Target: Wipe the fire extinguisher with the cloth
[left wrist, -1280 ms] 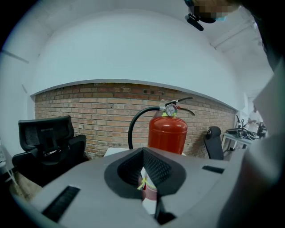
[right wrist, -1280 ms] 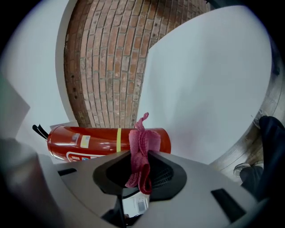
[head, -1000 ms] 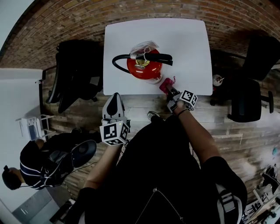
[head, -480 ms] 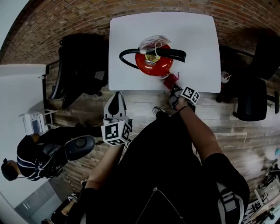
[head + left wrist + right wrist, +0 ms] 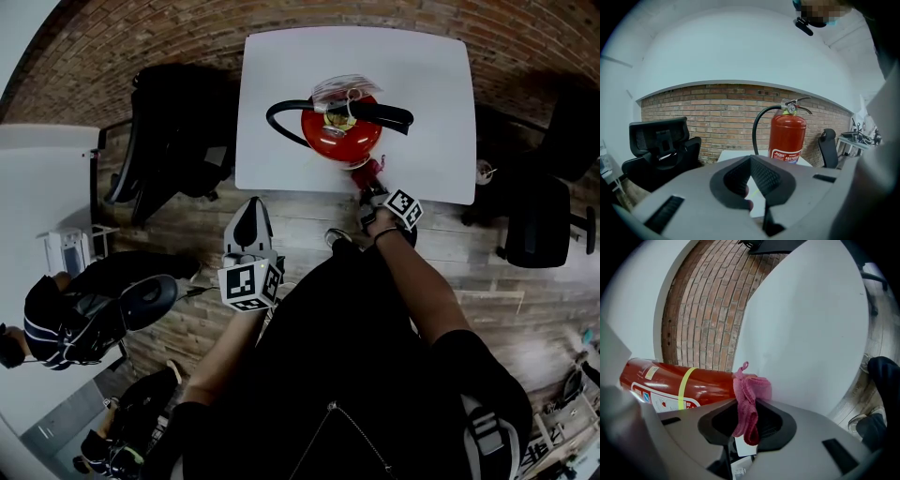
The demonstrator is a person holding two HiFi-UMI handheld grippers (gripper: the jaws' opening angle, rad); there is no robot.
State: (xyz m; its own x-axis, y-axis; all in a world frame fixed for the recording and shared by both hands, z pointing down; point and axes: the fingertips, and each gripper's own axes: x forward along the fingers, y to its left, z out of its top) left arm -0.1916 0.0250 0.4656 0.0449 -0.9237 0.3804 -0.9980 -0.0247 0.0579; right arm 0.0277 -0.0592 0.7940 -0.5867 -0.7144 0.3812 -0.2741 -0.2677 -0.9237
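A red fire extinguisher (image 5: 340,131) with a black hose and handle stands on the white table (image 5: 272,103). In the head view my right gripper (image 5: 372,190) is at the table's near edge, shut on a pink cloth (image 5: 366,172). In the right gripper view the cloth (image 5: 748,392) bunches from the jaws and touches the lower side of the extinguisher (image 5: 684,385). My left gripper (image 5: 250,211) hangs off the table over the wooden floor, shut and holding nothing. From the left gripper (image 5: 751,158) the extinguisher (image 5: 787,136) shows upright some way ahead.
A black office chair (image 5: 169,141) stands left of the table and another (image 5: 539,216) to its right. A brick wall (image 5: 141,37) runs behind. A second person (image 5: 66,323) sits low on the left beside another white desk (image 5: 37,187).
My right gripper has carried the cloth from just off the table's edge up against the extinguisher's side. The left gripper has hardly moved. The seated person shifted left.
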